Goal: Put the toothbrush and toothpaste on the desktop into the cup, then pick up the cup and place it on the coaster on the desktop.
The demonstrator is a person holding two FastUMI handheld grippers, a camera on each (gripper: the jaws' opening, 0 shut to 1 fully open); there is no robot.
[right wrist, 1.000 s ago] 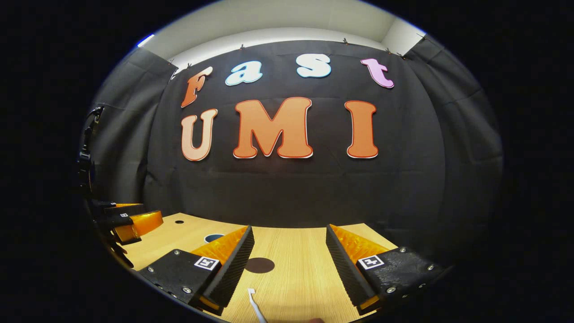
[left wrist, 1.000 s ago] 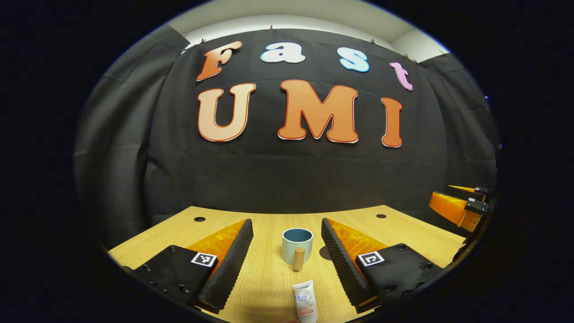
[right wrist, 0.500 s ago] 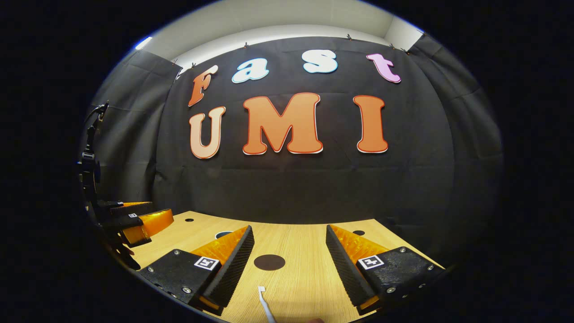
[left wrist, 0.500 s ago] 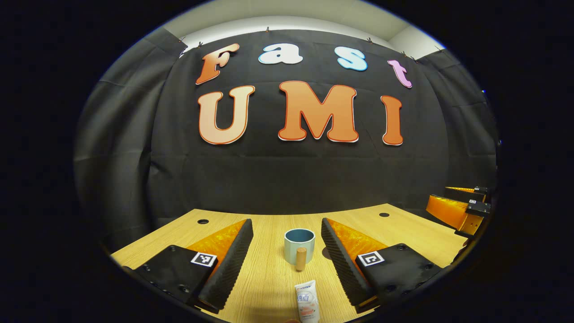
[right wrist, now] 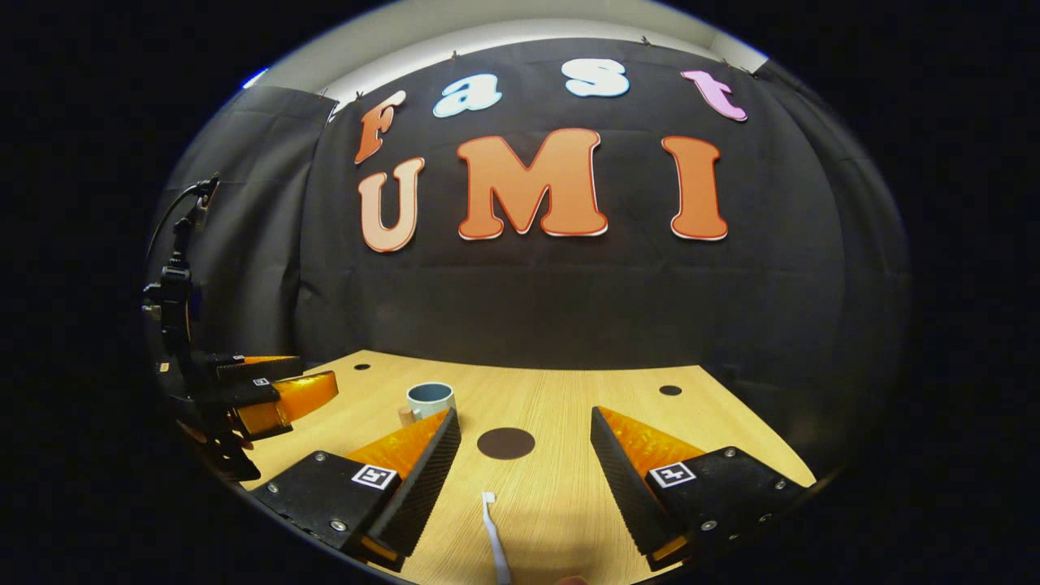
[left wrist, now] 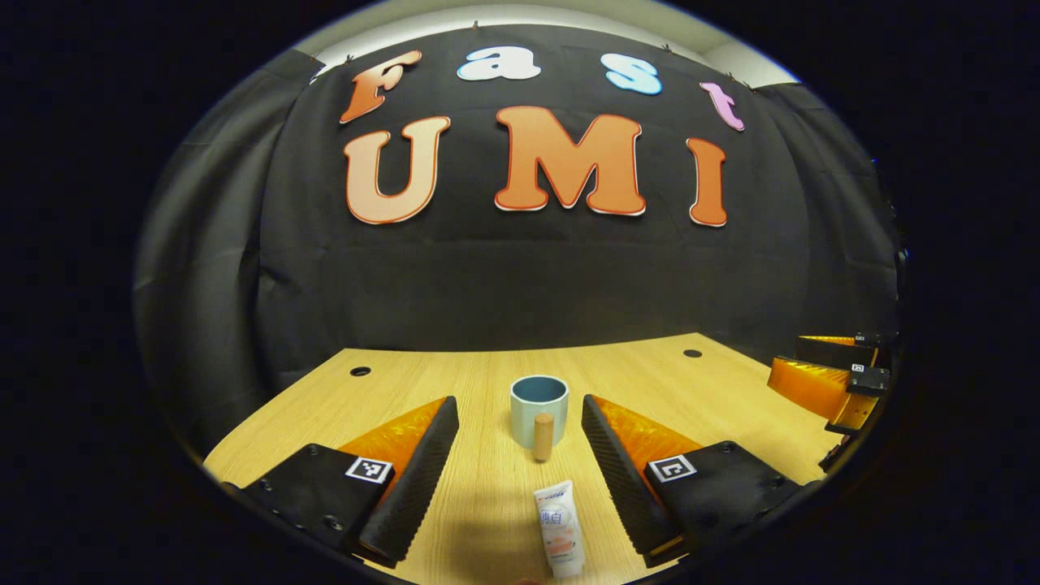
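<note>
In the left gripper view a pale blue cup [left wrist: 539, 410] with a wooden handle stands upright on the wooden desktop [left wrist: 422, 378], ahead of my open left gripper [left wrist: 520, 410]. A white toothpaste tube [left wrist: 557, 526] lies flat between the fingers, nearer the camera. In the right gripper view a white toothbrush [right wrist: 492, 536] lies on the desktop [right wrist: 569, 398] between the fingers of my open right gripper [right wrist: 524, 422]. A dark round coaster [right wrist: 505, 443] sits just beyond it. The cup [right wrist: 430, 399] stands to the left, behind the left finger. Nothing is held.
The other gripper [left wrist: 829, 378] hovers at the desk's right edge in the left gripper view, and the left one [right wrist: 268, 394] at the left in the right gripper view. Small cable holes [left wrist: 360, 371] mark the desktop's far corners. The black cloth wall stands behind.
Both cameras have tilted downward and risen slightly, so more desktop shows. In the right gripper view the cup, coaster and toothbrush have come further into sight. Nothing was grasped.
</note>
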